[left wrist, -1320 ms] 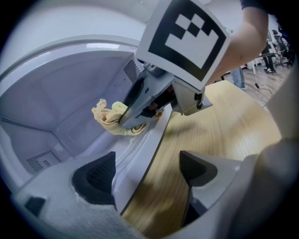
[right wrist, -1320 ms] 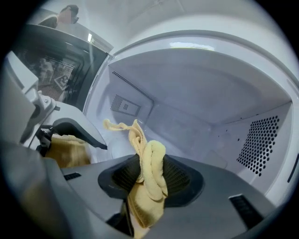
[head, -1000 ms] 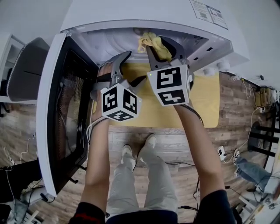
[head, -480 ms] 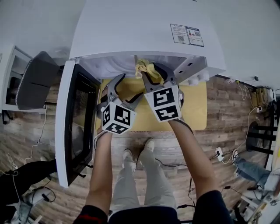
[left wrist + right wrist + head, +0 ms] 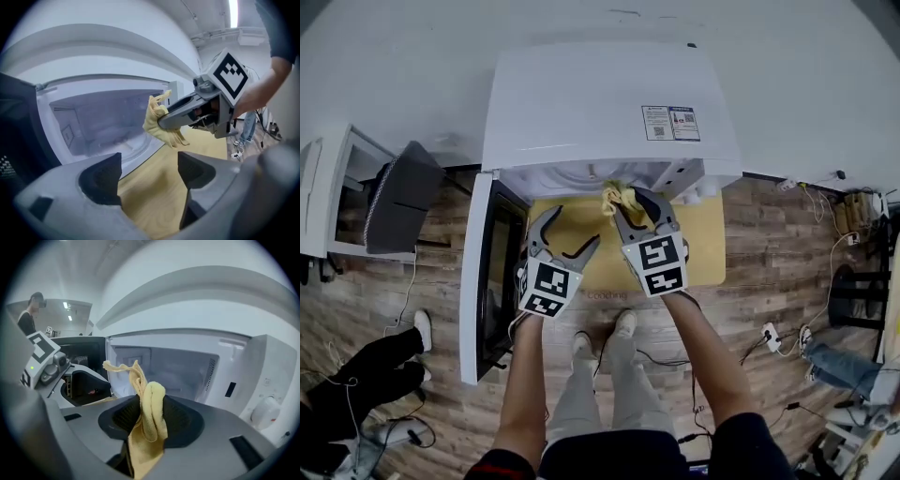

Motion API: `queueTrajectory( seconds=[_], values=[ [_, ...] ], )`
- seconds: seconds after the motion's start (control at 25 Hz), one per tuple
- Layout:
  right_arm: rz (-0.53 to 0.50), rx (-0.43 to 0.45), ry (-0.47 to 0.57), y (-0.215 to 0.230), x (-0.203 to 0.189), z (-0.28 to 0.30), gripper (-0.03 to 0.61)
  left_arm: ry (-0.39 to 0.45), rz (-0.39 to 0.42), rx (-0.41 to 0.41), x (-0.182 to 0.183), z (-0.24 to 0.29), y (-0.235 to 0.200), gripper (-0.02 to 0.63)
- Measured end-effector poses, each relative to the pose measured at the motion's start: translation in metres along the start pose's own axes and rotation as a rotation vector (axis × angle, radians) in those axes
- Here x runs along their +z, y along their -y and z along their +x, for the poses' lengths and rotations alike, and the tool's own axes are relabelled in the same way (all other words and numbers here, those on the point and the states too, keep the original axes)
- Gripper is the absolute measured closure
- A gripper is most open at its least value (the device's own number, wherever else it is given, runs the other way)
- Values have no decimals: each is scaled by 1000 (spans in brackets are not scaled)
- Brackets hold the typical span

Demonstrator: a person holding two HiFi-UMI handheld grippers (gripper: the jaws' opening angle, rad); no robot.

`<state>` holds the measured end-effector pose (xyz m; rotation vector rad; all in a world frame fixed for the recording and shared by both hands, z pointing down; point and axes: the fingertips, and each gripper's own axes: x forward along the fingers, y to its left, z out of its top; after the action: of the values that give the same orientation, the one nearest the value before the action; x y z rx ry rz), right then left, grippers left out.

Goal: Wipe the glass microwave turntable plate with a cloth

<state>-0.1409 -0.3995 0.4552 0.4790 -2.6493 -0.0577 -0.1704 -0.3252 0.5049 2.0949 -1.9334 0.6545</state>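
Observation:
The white microwave (image 5: 609, 103) stands with its door (image 5: 480, 281) swung open to the left. A faint curved rim of the glass turntable plate (image 5: 135, 145) shows on the cavity floor. My right gripper (image 5: 636, 202) is just outside the cavity mouth, shut on a yellow cloth (image 5: 149, 416) bunched between its pads; the cloth (image 5: 617, 197) sticks out ahead of the fingers. My left gripper (image 5: 566, 234) hovers beside it to the left, over the yellow tabletop. Its jaws (image 5: 147, 173) stand wide, are closing slightly, and have nothing between them.
The microwave sits on a yellow wooden tabletop (image 5: 708, 244). A grey chair (image 5: 401, 202) and white shelving stand at the left. A person's legs (image 5: 370, 370) show at lower left, another's (image 5: 844, 367) at lower right. Cables and a power strip (image 5: 773, 337) lie on the wood floor.
Both grippers have drawn back out of the cavity mouth and risen, rolling a little. The cloth stays in the right gripper. The head view has pulled back, showing the whole microwave top.

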Motion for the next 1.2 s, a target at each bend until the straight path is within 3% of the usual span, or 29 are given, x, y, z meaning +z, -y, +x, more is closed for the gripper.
queueTrajectory(
  seconds=[0.04, 0.12, 0.32, 0.4, 0.52, 0.88, 1.2],
  values=[
    [13, 1, -6, 0, 2, -6, 426, -9, -6, 2, 2, -6, 1, 245],
    [25, 0, -17, -1, 6, -20, 426, -18, -24, 3, 6, -17, 5, 369],
    [45, 12, 17, -6, 27, -58, 426, 22, -54, -29, 43, -47, 15, 423],
    [54, 12, 33, -7, 34, -76, 426, 55, -70, -30, 62, -60, 20, 487],
    [80, 2, 53, -8, 45, -101, 426, 81, -106, -31, 84, -81, 23, 535],
    [73, -42, 163, 6, 101, -173, 426, 206, -185, -46, 147, -141, 29, 581],
    [111, -118, 301, 20, 152, -222, 426, 333, -228, 5, 193, -196, 15, 584]
  ],
)
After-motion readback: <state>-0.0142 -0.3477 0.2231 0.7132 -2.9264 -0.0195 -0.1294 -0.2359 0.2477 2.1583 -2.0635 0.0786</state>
